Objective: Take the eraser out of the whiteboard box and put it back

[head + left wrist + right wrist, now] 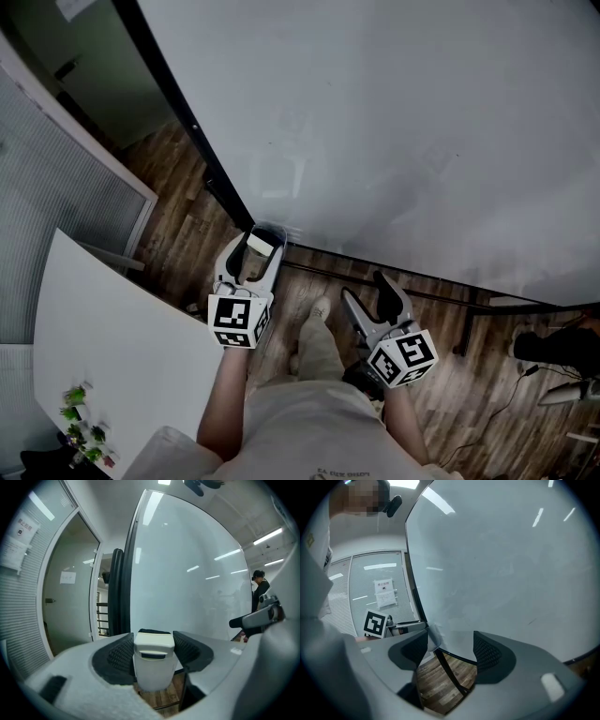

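White plastic with a dark felt edge on its far side: that's the eraser [153, 663] my left gripper [251, 258] is pinching. Both ribbed pads [121, 654] press flat against its sides, and it stands upright between them. Just past the jaw tips is the clear whiteboard box [270, 231], fixed at the lower corner of the whiteboard [394, 122]. From the head view the eraser sits right at the box. I cannot tell whether any part of it is inside the walls.

My right gripper [364, 289] hangs off to the right of the left one, well apart from it, with its jaws spread wide and nothing in them. Through its gap I see only the wooden floor [440, 684] and the dark lower frame [450, 674] of the board. In the right gripper view the clear box shows just beyond the tip of the left-hand jaw, apart from it. The marker cube [375, 623] of my left gripper shows further left.

Both grippers point at the board, whose black side edge [178, 103] runs up and away ahead of the left gripper. Beside my left arm is a white table [103, 347] with a small green plant [80, 422] on its near corner.
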A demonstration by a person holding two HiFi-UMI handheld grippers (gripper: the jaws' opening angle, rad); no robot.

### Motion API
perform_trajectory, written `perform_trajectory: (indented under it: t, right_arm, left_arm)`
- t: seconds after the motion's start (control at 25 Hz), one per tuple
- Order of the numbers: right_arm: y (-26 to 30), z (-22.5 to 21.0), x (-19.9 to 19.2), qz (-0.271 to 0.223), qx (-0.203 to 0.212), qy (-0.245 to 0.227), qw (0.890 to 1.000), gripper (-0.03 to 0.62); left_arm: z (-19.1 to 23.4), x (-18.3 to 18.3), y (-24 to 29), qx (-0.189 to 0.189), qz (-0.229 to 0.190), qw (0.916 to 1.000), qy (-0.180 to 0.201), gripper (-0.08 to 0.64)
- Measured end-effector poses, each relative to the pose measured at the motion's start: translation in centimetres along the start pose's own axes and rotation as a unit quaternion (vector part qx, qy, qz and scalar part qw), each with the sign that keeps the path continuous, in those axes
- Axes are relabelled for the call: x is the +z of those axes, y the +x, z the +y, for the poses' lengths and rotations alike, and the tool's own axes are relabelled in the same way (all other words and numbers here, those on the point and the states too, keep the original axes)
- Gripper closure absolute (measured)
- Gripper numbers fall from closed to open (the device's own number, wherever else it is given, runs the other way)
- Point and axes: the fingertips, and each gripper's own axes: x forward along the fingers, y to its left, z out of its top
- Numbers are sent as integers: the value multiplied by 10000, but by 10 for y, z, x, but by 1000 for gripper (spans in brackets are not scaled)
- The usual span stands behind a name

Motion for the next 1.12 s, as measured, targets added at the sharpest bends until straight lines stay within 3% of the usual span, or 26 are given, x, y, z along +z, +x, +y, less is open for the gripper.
perform_trajectory:
  t: [1.12]
  right_arm:
    - [-25, 15, 14, -218, 68, -58, 9997, 291]
  left_arm:
    - [-11, 36, -28, -41, -413, 9991, 61, 301]
